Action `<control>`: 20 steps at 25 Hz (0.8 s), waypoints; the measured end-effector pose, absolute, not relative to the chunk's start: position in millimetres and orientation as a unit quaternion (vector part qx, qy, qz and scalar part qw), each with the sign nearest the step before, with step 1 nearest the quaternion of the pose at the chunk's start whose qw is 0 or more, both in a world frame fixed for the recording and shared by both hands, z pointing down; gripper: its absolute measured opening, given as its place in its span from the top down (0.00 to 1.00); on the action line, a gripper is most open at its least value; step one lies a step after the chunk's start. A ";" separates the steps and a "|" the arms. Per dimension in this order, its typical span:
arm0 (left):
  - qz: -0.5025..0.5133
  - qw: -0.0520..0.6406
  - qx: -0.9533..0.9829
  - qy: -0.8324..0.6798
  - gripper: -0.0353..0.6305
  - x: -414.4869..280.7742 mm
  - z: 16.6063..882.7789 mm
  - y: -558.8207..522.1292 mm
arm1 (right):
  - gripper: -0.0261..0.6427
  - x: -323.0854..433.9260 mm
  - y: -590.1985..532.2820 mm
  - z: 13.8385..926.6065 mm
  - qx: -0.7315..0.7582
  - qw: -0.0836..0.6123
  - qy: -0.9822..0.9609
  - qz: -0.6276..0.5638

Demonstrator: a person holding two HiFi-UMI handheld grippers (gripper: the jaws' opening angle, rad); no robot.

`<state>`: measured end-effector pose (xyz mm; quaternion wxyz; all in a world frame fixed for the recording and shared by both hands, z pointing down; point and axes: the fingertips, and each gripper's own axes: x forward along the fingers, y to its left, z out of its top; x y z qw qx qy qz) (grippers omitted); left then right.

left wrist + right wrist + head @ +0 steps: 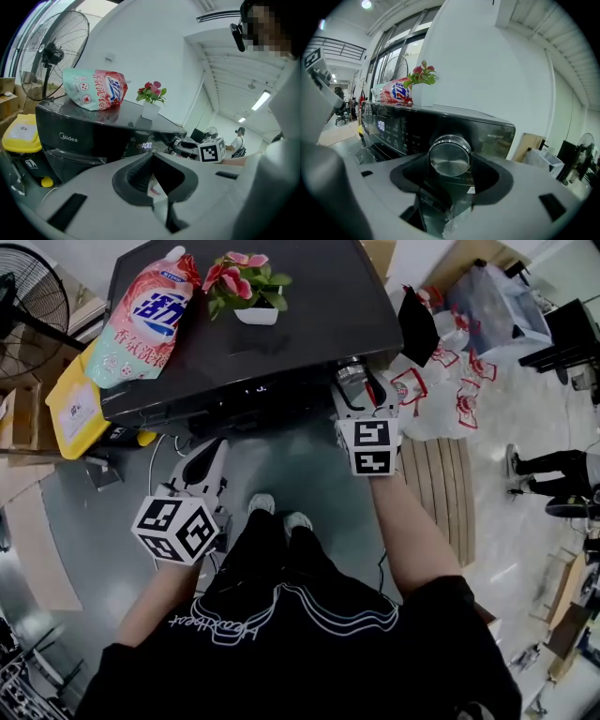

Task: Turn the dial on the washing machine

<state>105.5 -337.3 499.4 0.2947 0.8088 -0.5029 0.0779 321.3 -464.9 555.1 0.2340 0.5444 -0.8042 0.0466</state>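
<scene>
Right gripper view: the right gripper is clasping the silver dial on the washing machine.
The right forearm is reaching forward, tilting slightly downward; the left gripper is hanging back, jaws together.

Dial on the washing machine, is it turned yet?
Done: the right gripper is at the dial, seemingly closed on its sides. In hand: that grip. Left: the twist itself; nothing shows it turned. The left gripper is shut, empty.
</scene>
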 end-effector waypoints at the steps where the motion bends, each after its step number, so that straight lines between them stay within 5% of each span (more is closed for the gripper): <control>1: 0.078 0.295 0.807 -0.505 0.94 104.9 499.8 -336.7 | 0.54 322.1 -464.9 555.6 0.544 0.232 -0.805 0.049; 20: 0.060 0.297 0.781 -0.545 0.94 98.4 496.8 -308.1 | 0.54 328.8 -466.3 557.3 0.528 0.076 -0.815 0.228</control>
